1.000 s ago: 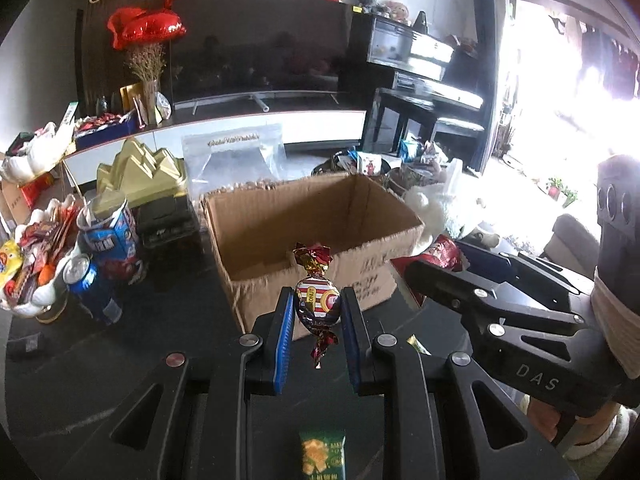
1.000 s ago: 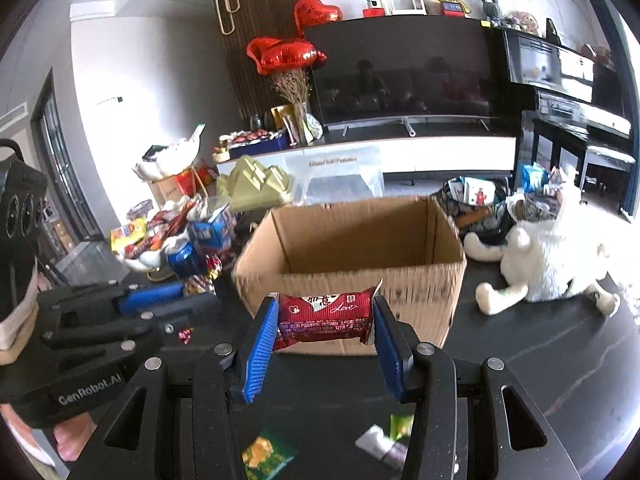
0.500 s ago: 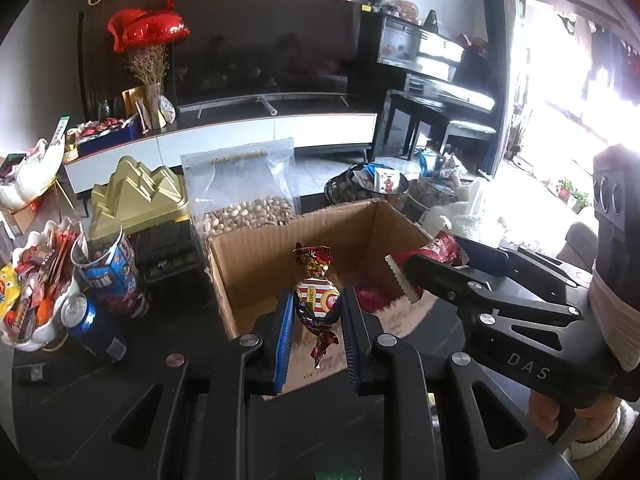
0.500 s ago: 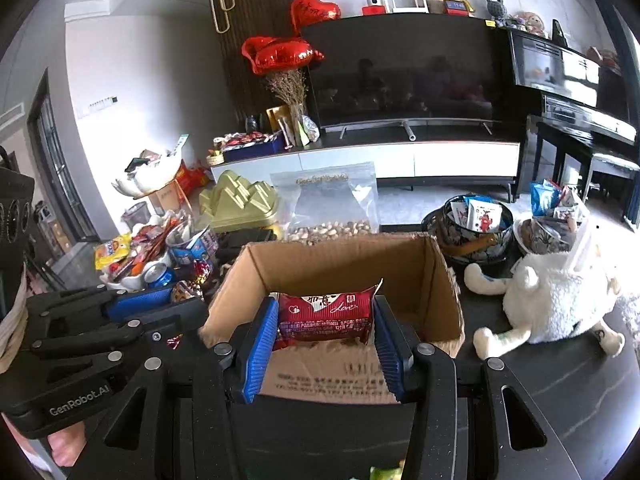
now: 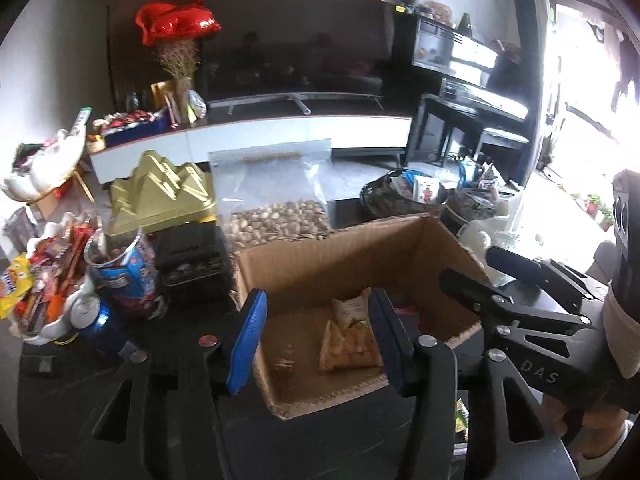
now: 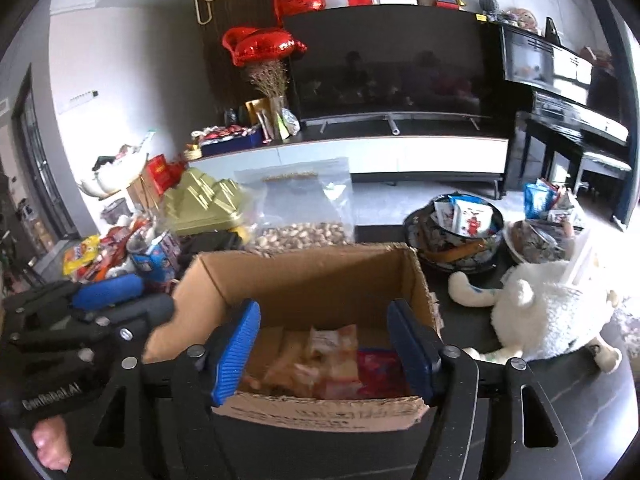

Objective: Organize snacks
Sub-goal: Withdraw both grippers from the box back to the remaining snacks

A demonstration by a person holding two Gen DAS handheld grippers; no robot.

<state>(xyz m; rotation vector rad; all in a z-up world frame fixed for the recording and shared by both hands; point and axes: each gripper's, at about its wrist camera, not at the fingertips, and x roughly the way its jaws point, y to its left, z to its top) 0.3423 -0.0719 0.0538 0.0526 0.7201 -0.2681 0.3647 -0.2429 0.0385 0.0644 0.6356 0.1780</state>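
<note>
Many snacks [image 5: 48, 280], nut bag [image 5: 276, 220] crowd cardboard box [image 5: 352, 252].

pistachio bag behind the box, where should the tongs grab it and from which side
Probably the empty clear upper part of the pistachio bag, just under its zip strip, coming from above. The bag stands upright behind the cardboard box, with the nuts settled low, so the top is flat, thin film that should pinch easily, and the box blocks the lower front.
</note>
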